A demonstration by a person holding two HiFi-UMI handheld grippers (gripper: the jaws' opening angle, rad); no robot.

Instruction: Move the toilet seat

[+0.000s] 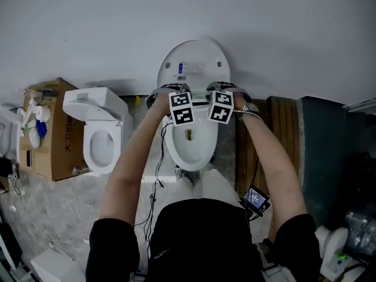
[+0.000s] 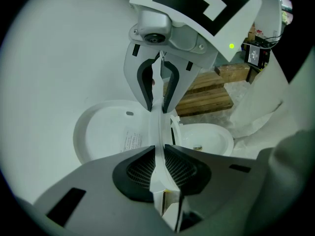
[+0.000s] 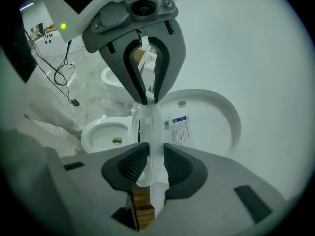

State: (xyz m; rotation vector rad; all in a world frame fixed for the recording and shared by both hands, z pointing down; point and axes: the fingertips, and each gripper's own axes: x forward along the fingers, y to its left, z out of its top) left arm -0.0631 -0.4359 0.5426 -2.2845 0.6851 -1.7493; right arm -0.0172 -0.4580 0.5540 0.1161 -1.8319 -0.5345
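Note:
In the head view a white toilet stands against the wall with its lid (image 1: 194, 63) up and its bowl (image 1: 191, 145) open below. My left gripper (image 1: 178, 96) and right gripper (image 1: 218, 94) are side by side over the bowl's back. The white toilet seat (image 2: 158, 132) runs edge-on between the left gripper's jaws, whose pads (image 2: 183, 168) press on it. The right gripper (image 3: 150, 163) is shut on the same seat (image 3: 149, 127), tilted up between the bowl (image 3: 108, 132) and the lid (image 3: 206, 122). Each gripper view shows the other gripper clamped on the seat further along.
A second white toilet (image 1: 100, 134) stands to the left beside a cardboard box (image 1: 56, 128). A wooden pallet (image 1: 255, 151) lies right of the bowl, with a small screen device (image 1: 257, 198) near it. Cables trail on the marble floor (image 1: 59, 216). The person's legs are close to the bowl's front.

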